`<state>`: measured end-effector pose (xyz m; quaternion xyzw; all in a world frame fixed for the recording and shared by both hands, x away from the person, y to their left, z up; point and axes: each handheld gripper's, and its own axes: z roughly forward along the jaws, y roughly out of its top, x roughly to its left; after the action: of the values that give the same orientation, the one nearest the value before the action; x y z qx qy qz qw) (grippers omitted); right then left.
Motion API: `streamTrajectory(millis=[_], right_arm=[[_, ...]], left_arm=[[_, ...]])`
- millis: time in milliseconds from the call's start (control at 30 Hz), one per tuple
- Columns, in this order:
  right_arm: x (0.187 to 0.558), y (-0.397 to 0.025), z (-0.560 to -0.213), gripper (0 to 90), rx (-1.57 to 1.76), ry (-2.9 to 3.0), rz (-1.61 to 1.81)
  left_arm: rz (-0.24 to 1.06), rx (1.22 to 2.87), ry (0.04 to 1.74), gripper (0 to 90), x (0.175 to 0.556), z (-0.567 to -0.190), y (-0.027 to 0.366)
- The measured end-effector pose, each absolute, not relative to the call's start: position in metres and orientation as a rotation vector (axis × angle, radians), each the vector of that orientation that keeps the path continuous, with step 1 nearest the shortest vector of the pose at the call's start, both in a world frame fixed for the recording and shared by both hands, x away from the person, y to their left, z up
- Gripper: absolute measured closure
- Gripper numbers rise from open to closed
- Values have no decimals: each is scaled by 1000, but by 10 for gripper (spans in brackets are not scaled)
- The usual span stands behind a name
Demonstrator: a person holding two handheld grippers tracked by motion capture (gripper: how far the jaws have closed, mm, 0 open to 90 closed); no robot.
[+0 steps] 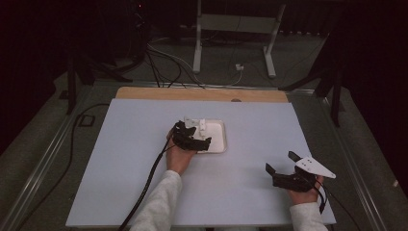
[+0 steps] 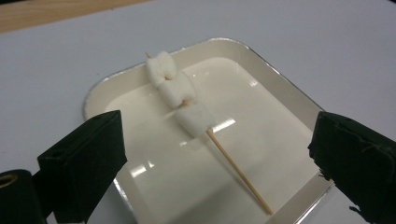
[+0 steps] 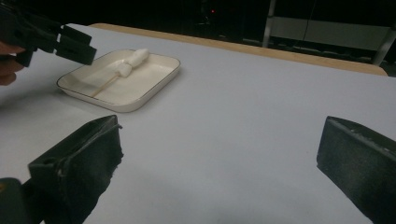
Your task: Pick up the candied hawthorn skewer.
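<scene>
Left gripper view: the left gripper [image 2: 215, 154], jaws apart, hovers over the marshmallow skewer [image 2: 187, 105] in the tray [image 2: 299, 100]; next likely calls for closing on its stick. The right gripper [image 3: 219, 158], jaws apart, idles over the tabletop [image 3: 243, 93].

Tray [image 2: 280, 88]: glossy white, looks enamel, thin metal-look rim. Marshmallows [image 2: 175, 91]: matt, soft, powdery. Skewer [image 2: 238, 175]: bare wood. Counter [image 1: 120, 159]: matt pale sheet, paper-like; wood edge [image 1: 159, 93] at 12 o'clock. Jaws: matt black, rough foam-like faces.
</scene>
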<state>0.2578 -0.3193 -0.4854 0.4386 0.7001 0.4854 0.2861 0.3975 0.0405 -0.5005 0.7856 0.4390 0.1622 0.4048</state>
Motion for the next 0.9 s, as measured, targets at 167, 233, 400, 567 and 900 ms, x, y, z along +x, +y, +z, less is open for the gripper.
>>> streamTrajectory(millis=[167,233,400,567,900], right_arm=[[258,-319,-486,0,1174,1873,1299],[258,-319,-486,0,1175,1873,1300],[258,-319,-486,0,1176,1873,1303],[259,-320,-486,0,1191,1869,1314],[259,-321,-486,0,1193,1866,1317]], left_arm=[[382,2011,1108,58,399,-507,32],[370,2023,1111,74,400,-509,30],[368,2066,1127,115,401,-515,23],[451,2164,1138,271,402,-520,15],[440,2179,1193,682,407,-514,24]])
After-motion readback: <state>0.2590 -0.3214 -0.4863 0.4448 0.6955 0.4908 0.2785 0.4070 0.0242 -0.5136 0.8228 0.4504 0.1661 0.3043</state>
